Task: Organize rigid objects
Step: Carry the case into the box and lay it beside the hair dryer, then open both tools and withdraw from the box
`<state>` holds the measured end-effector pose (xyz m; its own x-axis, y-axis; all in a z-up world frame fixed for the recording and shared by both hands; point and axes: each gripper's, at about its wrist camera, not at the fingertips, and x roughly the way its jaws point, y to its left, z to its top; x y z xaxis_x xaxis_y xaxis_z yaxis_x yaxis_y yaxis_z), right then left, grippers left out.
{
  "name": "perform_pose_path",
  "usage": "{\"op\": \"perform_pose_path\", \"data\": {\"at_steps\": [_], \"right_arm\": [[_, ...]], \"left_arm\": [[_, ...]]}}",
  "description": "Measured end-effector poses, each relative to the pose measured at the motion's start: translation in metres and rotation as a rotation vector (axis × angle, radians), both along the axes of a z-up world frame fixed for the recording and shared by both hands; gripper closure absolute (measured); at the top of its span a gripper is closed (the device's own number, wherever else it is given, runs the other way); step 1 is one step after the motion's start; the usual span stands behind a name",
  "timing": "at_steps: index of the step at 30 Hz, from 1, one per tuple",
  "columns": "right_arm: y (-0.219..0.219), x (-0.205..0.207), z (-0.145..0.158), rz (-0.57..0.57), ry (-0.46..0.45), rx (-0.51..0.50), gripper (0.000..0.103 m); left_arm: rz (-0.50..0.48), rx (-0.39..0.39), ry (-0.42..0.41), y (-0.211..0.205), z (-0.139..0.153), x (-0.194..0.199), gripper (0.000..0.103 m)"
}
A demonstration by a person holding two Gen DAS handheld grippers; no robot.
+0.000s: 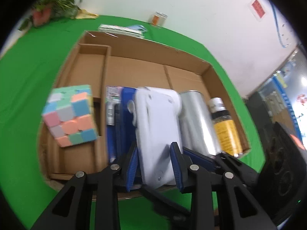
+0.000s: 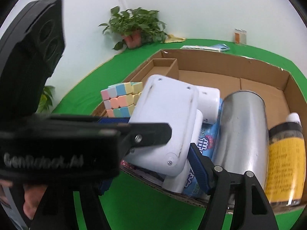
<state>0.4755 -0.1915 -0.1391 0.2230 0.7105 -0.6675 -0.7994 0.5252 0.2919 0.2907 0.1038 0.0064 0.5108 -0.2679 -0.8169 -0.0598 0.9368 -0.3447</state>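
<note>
A white plastic device stands tilted above the near side of a cardboard box. My left gripper is shut on its lower end, a blue pad against each face. In the right wrist view the left gripper's black body crosses the left side and one of its fingers lies over the device. My right gripper is open around the device. Its right pad stands beside the device's edge and its other finger is hidden behind the left gripper.
In the box are a pastel puzzle cube in the left compartment, a blue package, a silver can and a yellow-labelled bottle. A green cloth covers the table. A potted plant, a jar and flat packets sit behind.
</note>
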Motion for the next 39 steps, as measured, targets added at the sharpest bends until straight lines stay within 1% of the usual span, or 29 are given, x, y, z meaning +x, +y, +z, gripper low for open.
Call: {"op": "perform_pose_path", "data": {"at_steps": [2, 3, 4, 5, 6, 7, 8, 9, 10, 11, 12, 16, 18, 20, 24, 28, 39], "right_arm": [[-0.007, -0.003, 0.002, -0.021, -0.006, 0.009, 0.033], [-0.013, -0.006, 0.006, -0.042, -0.037, 0.006, 0.029], [-0.018, -0.01, 0.008, -0.058, -0.069, 0.001, 0.026], [-0.025, -0.015, 0.01, -0.076, -0.098, 0.0, 0.02], [-0.033, -0.02, 0.012, -0.102, -0.124, -0.003, 0.017], [-0.04, -0.024, 0.012, -0.132, -0.143, -0.014, 0.015], [-0.046, -0.028, 0.011, -0.155, -0.157, -0.025, 0.011], [-0.052, -0.033, 0.01, -0.185, -0.177, -0.044, 0.007], [-0.058, -0.038, 0.008, -0.222, -0.199, -0.069, 0.005], [-0.063, -0.041, 0.007, -0.251, -0.214, -0.087, 0.004], [-0.069, -0.045, 0.005, -0.29, -0.234, -0.106, 0.004], [-0.098, -0.053, 0.004, -0.4, -0.267, -0.13, 0.004], [-0.107, -0.059, 0.005, -0.421, -0.298, -0.14, 0.004], [-0.115, -0.063, 0.007, -0.436, -0.316, -0.151, 0.004], [-0.127, -0.066, 0.008, -0.448, -0.312, -0.143, 0.004], [-0.136, -0.07, 0.011, -0.458, -0.313, -0.137, 0.004], [-0.137, -0.072, 0.012, -0.449, -0.298, -0.136, 0.004]], "left_arm": [[0.018, 0.011, -0.02, 0.004, 0.004, -0.007, 0.071], [0.035, 0.016, -0.04, 0.006, 0.008, -0.013, 0.071], [0.057, 0.051, -0.07, 0.006, 0.014, -0.02, 0.071], [0.075, 0.108, -0.111, 0.003, 0.022, -0.03, 0.068], [0.091, 0.164, -0.146, 0.0, 0.027, -0.039, 0.062], [0.113, 0.222, -0.184, -0.006, 0.032, -0.048, 0.044], [0.165, 0.31, -0.263, -0.015, 0.039, -0.065, 0.023], [0.209, 0.367, -0.332, -0.023, 0.043, -0.079, 0.016], [0.243, 0.415, -0.397, -0.032, 0.045, -0.091, 0.014], [0.257, 0.453, -0.443, -0.042, 0.046, -0.103, 0.014], [0.245, 0.468, -0.452, -0.053, 0.043, -0.109, 0.014], [0.216, 0.433, -0.401, -0.075, 0.027, -0.118, 0.014], [0.188, 0.395, -0.367, -0.079, 0.023, -0.116, 0.014], [0.193, 0.378, -0.361, -0.082, 0.024, -0.116, 0.014], [0.219, 0.394, -0.38, -0.09, 0.029, -0.123, 0.014], [0.214, 0.396, -0.358, -0.093, 0.028, -0.123, 0.014], [0.193, 0.396, -0.317, -0.099, 0.02, -0.117, 0.014]]}}
